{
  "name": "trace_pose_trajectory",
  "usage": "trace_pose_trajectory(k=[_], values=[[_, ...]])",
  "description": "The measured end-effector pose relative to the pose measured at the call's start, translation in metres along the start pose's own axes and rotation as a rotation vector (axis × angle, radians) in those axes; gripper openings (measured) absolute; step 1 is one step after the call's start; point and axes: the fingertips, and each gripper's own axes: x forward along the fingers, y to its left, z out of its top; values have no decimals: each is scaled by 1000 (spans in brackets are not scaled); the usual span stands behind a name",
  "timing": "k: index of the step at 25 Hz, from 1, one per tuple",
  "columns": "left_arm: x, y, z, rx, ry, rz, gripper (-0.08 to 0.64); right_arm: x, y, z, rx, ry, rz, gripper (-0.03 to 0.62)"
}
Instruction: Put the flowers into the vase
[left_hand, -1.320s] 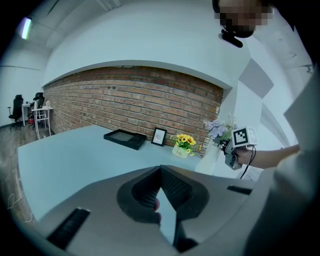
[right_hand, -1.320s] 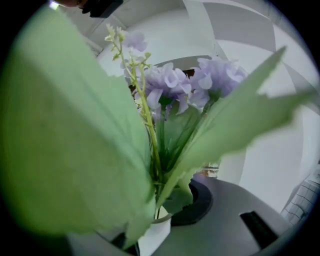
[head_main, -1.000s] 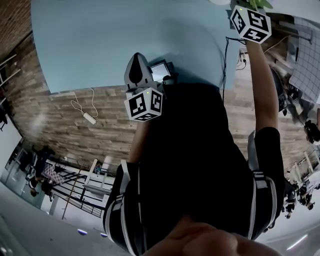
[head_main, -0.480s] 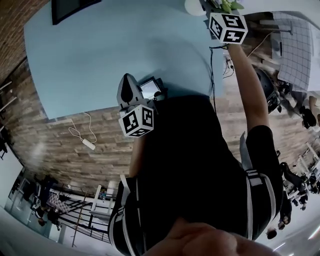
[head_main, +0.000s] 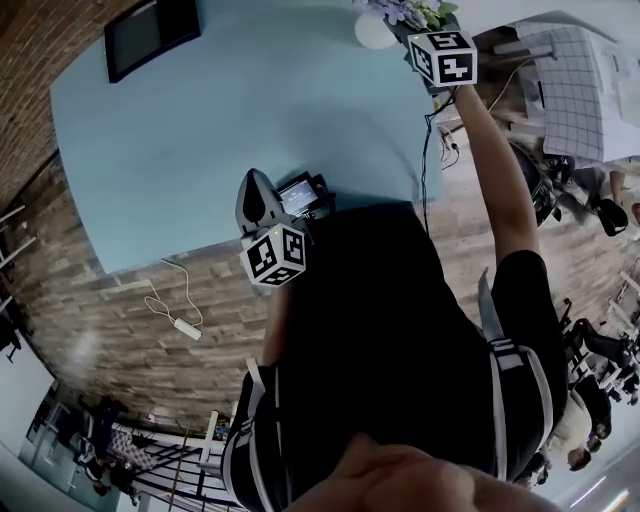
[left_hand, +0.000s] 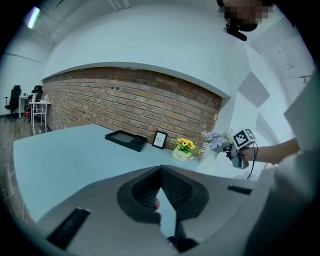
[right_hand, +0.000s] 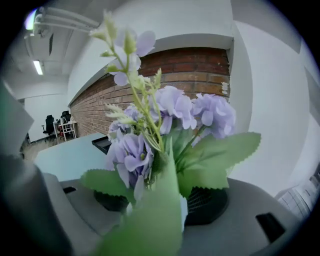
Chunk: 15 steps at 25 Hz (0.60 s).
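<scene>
Flowers are at the vase now. The purple flowers (right_hand: 165, 115) stand upright right over the white vase (head_main: 375, 31). From where I'm watching the stems look to be down inside it, though leaves cover the mouth and I can't swear to how deep they sit.

Right tongs (right_hand: 160, 202) are reached out to the vase, and they've just been opening. The jaws stand wide, one on either side of the bunch, with stems and leaves between them but neither pad pressing on anything. So that's a let-go, not a grip.

Left tongs (left_hand: 160, 169) are well away from the vase, back by the person's body, jaws closed tip to tip on nothing at all.

Near the vase sit a small pot of yellow flowers (left_hand: 184, 146), a picture frame (left_hand: 160, 139) and a black tray (left_hand: 125, 140), none of them touched. The pale blue surface (head_main: 220, 130) on this side of the vase carries no loose stems, as far as I can see.

My read: the placing is as good as done. What's left is drawing the right tongs back from the vase without dragging a leaf along, then seeing whether the bunch holds upright on its own.
</scene>
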Motion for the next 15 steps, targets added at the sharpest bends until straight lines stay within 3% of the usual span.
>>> trace_pose_trajectory(k=[4,8,11,14,15], values=[[-1,9,-1,-9,15,-45,19,-11,1,-22,10,146,18,273],[5,-7,-18,16,55,-115,18,-55,-1,-85,92,302,58,273],[6,-26,-20,21,28,-213,18,-120,11,-114,201,257,33,272],[-4,-27,-14,33,-16,-280,18,-184,57,-139,448,134,15,268],[-8,-29,-14,46,-21,-283,18,-203,71,-149,533,97,-4,227]])
